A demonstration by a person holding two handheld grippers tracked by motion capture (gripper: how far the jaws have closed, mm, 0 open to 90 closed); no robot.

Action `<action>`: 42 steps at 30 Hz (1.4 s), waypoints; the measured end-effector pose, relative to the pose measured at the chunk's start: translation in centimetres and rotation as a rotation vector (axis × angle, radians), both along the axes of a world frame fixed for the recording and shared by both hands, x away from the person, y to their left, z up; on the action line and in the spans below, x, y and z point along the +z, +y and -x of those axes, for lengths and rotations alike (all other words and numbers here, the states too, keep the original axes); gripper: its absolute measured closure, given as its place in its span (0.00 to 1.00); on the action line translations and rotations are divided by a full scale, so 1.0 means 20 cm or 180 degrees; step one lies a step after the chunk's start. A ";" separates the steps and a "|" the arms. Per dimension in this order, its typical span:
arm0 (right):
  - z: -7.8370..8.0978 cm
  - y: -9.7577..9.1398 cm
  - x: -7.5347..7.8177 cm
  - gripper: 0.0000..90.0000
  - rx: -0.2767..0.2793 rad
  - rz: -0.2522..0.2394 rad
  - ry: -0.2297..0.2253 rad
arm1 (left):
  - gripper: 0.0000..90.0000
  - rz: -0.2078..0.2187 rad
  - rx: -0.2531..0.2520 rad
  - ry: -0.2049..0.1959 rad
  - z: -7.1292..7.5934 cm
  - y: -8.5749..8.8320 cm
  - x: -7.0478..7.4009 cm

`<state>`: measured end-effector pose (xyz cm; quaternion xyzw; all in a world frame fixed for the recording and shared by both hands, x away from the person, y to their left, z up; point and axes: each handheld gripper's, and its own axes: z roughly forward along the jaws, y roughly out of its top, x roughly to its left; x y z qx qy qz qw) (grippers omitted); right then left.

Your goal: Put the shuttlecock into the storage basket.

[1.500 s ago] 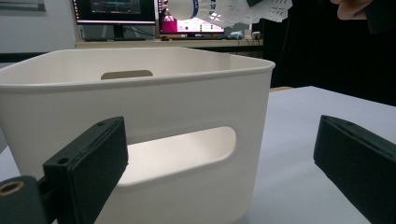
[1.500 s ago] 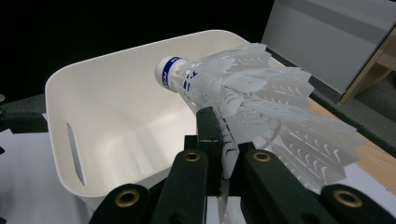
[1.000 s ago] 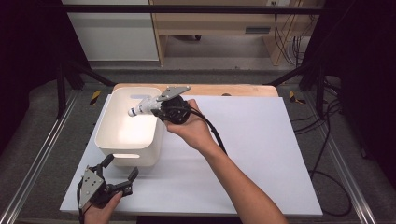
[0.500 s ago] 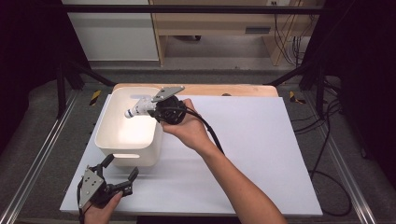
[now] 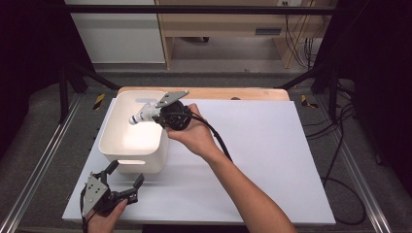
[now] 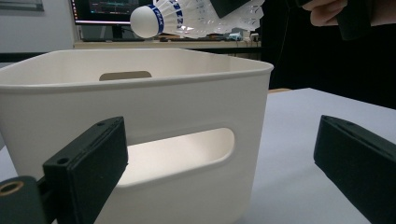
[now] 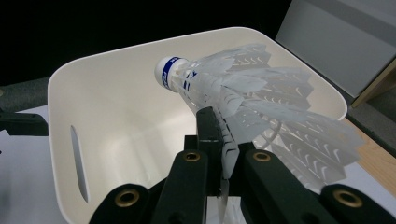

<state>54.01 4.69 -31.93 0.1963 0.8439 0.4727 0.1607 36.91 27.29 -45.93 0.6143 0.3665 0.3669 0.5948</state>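
Right gripper view: right gripper (image 7: pixel 219 140) pinching shuttlecock (image 7: pixel 243 93) (feather skirt) over tub (image 7: pixel 116 60).

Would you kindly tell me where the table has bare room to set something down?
The white sheet lies bare right of the right forearm. It is crowded at the left: the white bin, the left gripper before it, and the right gripper holding a shuttlecock over it.
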 end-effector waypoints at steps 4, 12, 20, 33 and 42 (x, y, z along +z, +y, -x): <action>0.00 0.01 -0.01 0.99 0.0003 0.0024 0.0007 | 0.03 -0.0001 0.0000 0.0000 0.00 0.00 0.00; -0.01 0.01 -0.01 0.99 -0.0003 0.0023 0.0015 | 0.03 0.0000 0.0000 -0.0002 0.00 0.00 0.00; -0.01 0.03 -0.02 0.99 0.0008 0.0026 0.0017 | 0.03 -0.0005 0.0001 0.0000 0.00 0.00 0.00; -0.02 0.06 -0.03 0.99 0.0019 0.0017 0.0040 | 0.03 0.0000 -0.0001 -0.0005 0.00 0.00 0.00; -0.03 0.07 -0.05 0.99 0.0033 0.0019 0.0042 | 0.03 0.0000 -0.0001 -0.0005 0.00 0.00 0.00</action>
